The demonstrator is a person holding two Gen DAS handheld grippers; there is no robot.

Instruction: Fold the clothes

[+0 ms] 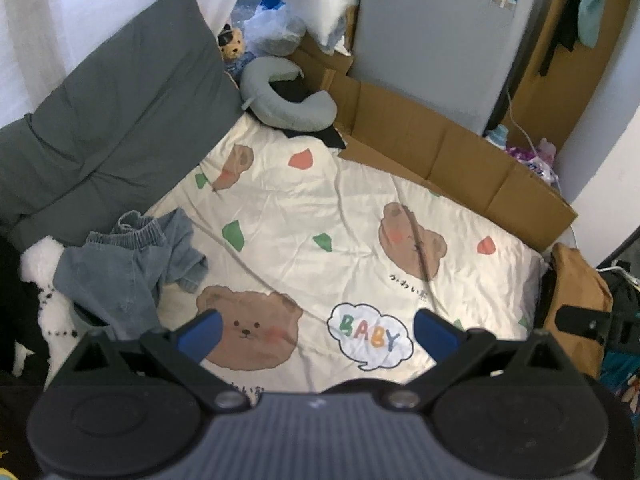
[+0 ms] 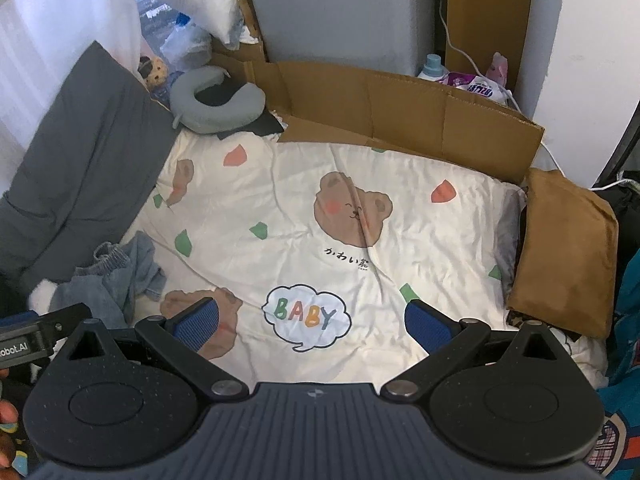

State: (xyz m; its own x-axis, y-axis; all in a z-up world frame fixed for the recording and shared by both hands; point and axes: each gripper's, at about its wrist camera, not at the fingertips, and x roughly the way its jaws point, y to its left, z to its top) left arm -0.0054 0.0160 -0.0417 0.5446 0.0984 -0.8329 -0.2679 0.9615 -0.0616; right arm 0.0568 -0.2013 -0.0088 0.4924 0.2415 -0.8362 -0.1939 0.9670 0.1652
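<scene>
A crumpled pair of blue denim shorts (image 1: 128, 268) with an elastic waistband lies at the left edge of the cream bear-print bedspread (image 1: 320, 208). In the right wrist view the shorts (image 2: 116, 276) sit at the lower left. My left gripper (image 1: 318, 332) is open, its blue pads wide apart above the bedspread, to the right of the shorts and apart from them. My right gripper (image 2: 312, 326) is also open, hovering over the "BABY" bubble print (image 2: 306, 318) with nothing between its fingers. Part of the left gripper's body (image 2: 40, 332) shows at the left edge of the right wrist view.
A dark grey pillow (image 1: 112, 120) lies along the left. A grey neck pillow (image 1: 288, 100) sits at the far corner. Flattened cardboard (image 1: 452, 160) lines the far side. A brown folded cloth (image 2: 564, 256) lies at the right edge. White fluffy fabric (image 1: 40, 264) is beside the shorts.
</scene>
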